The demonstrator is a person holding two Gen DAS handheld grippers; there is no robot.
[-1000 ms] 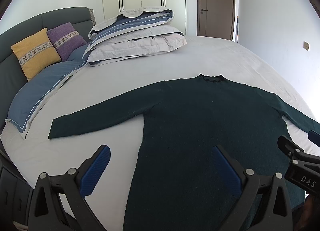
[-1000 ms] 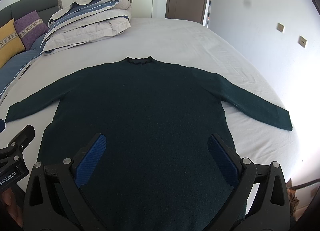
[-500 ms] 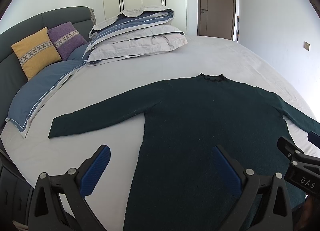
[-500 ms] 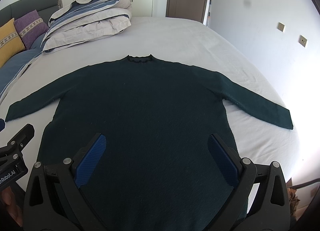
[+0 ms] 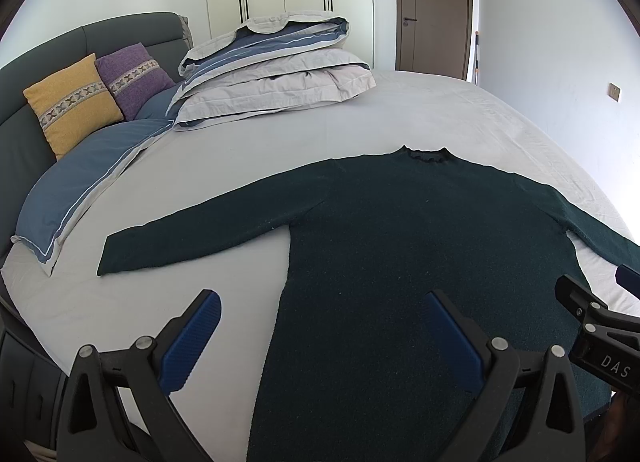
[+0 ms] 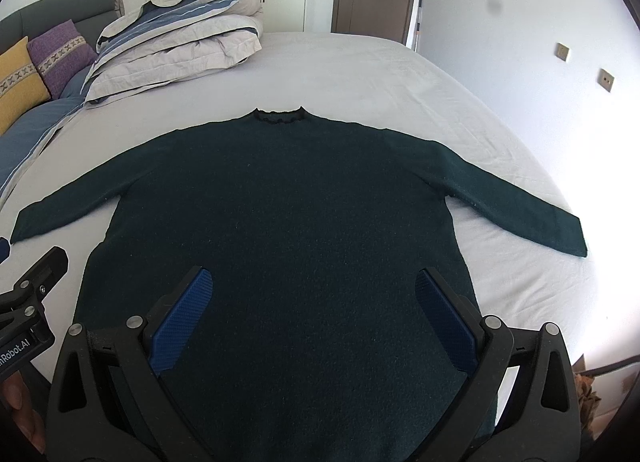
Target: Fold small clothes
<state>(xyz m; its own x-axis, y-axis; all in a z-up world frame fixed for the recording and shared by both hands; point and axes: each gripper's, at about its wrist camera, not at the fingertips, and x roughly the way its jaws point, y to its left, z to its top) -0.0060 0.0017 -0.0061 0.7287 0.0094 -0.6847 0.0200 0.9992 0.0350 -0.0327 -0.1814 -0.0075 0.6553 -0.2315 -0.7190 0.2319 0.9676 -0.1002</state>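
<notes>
While we hold both grippers apart and empty above the hem, one dark green sweater (image 6: 280, 229) lies flat on the bed (image 6: 360, 69), straight ahead of the right gripper (image 6: 314, 312) and mostly to the right of the left gripper (image 5: 324, 336). Its two sleeves are spread out, one to each side. We judge the folding has not started. If we pinch only the top layer of the knit, it could stretch or drag and wrinkle the body. Far ahead to the left we count one folded duvet (image 5: 276, 73) and two cushions, one yellow cushion (image 5: 70, 103) and one purple cushion (image 5: 134, 77)
</notes>
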